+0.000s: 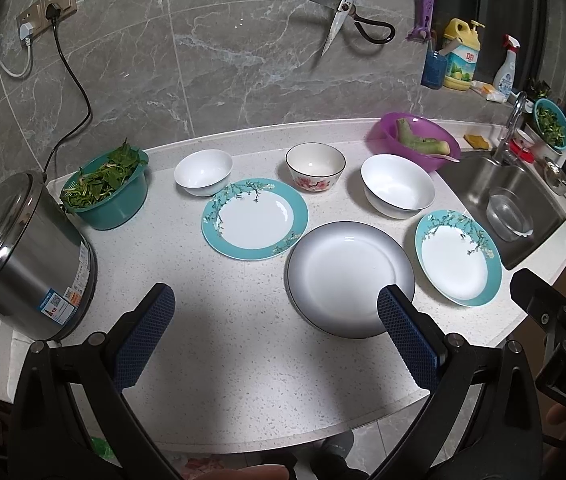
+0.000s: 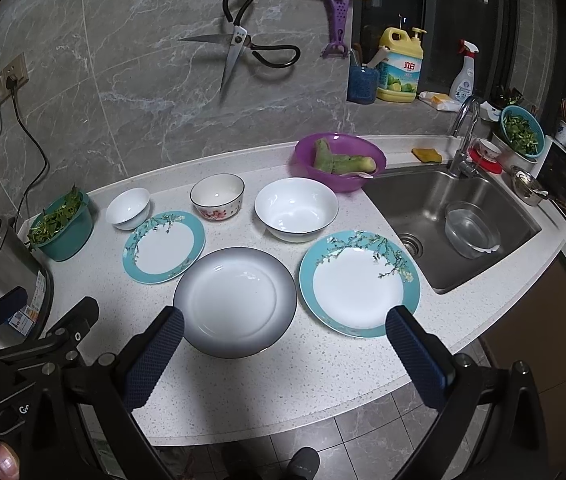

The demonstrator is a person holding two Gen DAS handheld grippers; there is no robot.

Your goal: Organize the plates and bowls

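Room: grey stone wall, sink [image 2: 459,216] on the right | Worktop [image 1: 243,360]: white, speckled, holds three plates and three bowls | Left gripper [image 1: 275,312]: fingers wide apart, empty, grey plate [image 1: 347,272] near its right finger | Right gripper [image 2: 283,332]: fingers wide apart, empty, above grey plate and blue plate [image 2: 359,280]
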